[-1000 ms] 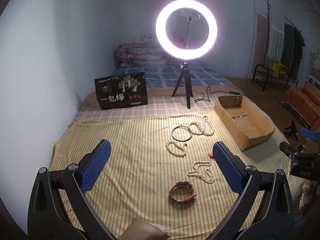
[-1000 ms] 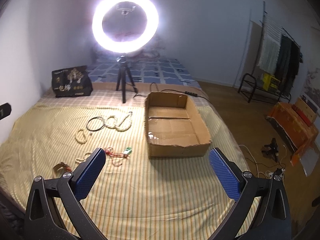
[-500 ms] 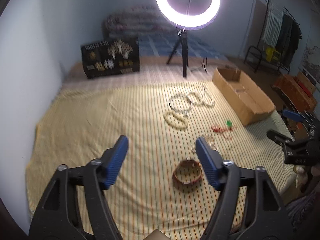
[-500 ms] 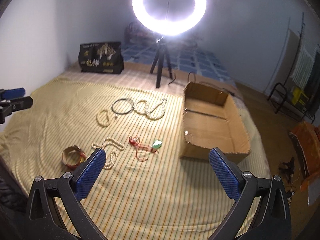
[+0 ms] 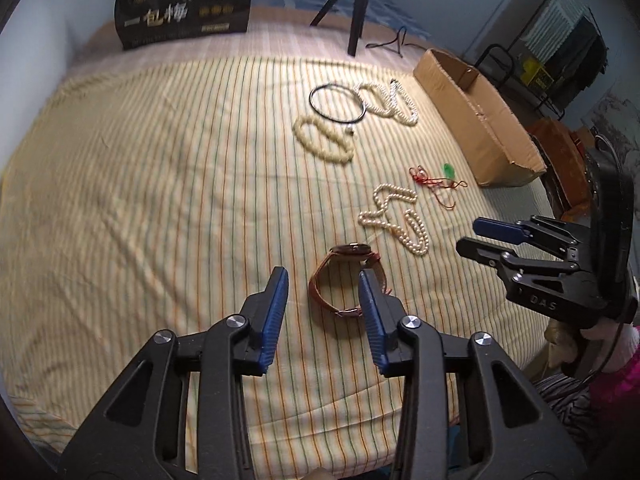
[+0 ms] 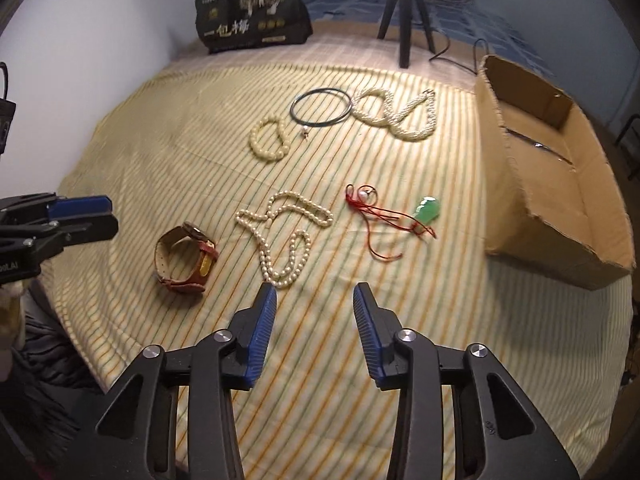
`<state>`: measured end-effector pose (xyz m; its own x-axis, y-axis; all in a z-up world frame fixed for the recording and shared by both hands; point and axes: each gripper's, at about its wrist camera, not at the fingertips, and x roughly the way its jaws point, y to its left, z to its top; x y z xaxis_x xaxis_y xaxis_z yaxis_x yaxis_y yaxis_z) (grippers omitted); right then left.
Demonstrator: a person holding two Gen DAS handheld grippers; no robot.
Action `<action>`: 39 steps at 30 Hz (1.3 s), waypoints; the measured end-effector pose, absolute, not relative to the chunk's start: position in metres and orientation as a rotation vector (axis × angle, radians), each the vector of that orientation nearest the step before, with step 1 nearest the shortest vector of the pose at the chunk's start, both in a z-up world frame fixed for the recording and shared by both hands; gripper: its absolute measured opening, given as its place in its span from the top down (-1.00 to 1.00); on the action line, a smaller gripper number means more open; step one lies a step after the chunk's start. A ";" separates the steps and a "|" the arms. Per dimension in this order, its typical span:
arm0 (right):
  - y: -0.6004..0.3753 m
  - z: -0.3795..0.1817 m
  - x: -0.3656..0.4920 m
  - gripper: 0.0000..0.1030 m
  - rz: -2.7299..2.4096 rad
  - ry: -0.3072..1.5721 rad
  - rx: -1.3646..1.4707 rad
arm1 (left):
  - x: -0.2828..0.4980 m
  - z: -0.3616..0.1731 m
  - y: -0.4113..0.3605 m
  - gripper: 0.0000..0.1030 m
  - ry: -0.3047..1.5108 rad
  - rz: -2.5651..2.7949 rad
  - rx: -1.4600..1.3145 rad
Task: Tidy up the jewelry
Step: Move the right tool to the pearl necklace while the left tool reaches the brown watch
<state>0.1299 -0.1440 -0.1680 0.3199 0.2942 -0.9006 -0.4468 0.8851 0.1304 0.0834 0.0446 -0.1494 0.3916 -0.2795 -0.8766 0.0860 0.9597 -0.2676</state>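
Moved: both your grippers have tipped down toward the bed; the ring light has left view.
Left gripper: fingers closing, nothing gripped; brown-strap watch lies beyond the tips.
Right gripper: fingers closing, empty, just short of the pearl necklace.
Nearby: red-cord jade pendant, beside the cardboard box.
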 end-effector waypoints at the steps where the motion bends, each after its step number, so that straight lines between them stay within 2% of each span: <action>1: -0.142 -0.170 0.132 0.43 0.489 1.152 -0.156 | 0.085 -0.152 0.045 0.37 1.158 -0.234 -0.196; 2: -0.140 -0.173 0.134 0.47 0.488 1.160 -0.154 | 0.086 -0.155 0.045 0.37 1.166 -0.236 -0.203; 12: -0.121 -0.188 0.151 0.47 0.534 1.207 -0.127 | 0.092 -0.168 0.041 0.37 1.203 -0.245 -0.205; 13: -0.117 -0.189 0.150 0.44 0.540 1.208 -0.148 | 0.091 -0.169 0.042 0.37 1.206 -0.244 -0.205; 16: -0.111 -0.195 0.149 0.08 0.540 1.213 -0.193 | 0.093 -0.173 0.044 0.37 1.216 -0.236 -0.216; 17: -0.111 -0.197 0.149 0.06 0.548 1.217 -0.193 | 0.093 -0.174 0.045 0.37 1.218 -0.234 -0.220; 30: -0.094 -0.211 0.147 0.07 0.546 1.184 -0.327 | 0.105 -0.194 0.036 0.37 1.277 -0.227 -0.202; 33: -0.093 -0.209 0.145 0.30 0.556 1.179 -0.337 | 0.110 -0.203 0.039 0.37 1.302 -0.224 -0.221; 35: -0.095 -0.209 0.146 0.56 0.558 1.182 -0.326 | 0.112 -0.207 0.038 0.37 1.307 -0.223 -0.214; 36: -0.096 -0.209 0.147 0.62 0.561 1.184 -0.319 | 0.113 -0.208 0.038 0.37 1.306 -0.223 -0.207; 38: -0.099 -0.208 0.149 0.80 0.564 1.190 -0.299 | 0.113 -0.209 0.036 0.50 1.298 -0.216 -0.187; 39: -0.100 -0.209 0.149 0.83 0.564 1.191 -0.294 | 0.114 -0.210 0.036 0.66 1.294 -0.215 -0.178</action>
<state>0.1493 -0.0995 -0.2086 0.2557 0.2574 -0.9319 -0.5571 0.8270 0.0755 0.1135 0.0362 -0.2095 0.2585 -0.2571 -0.9312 0.0582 0.9663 -0.2507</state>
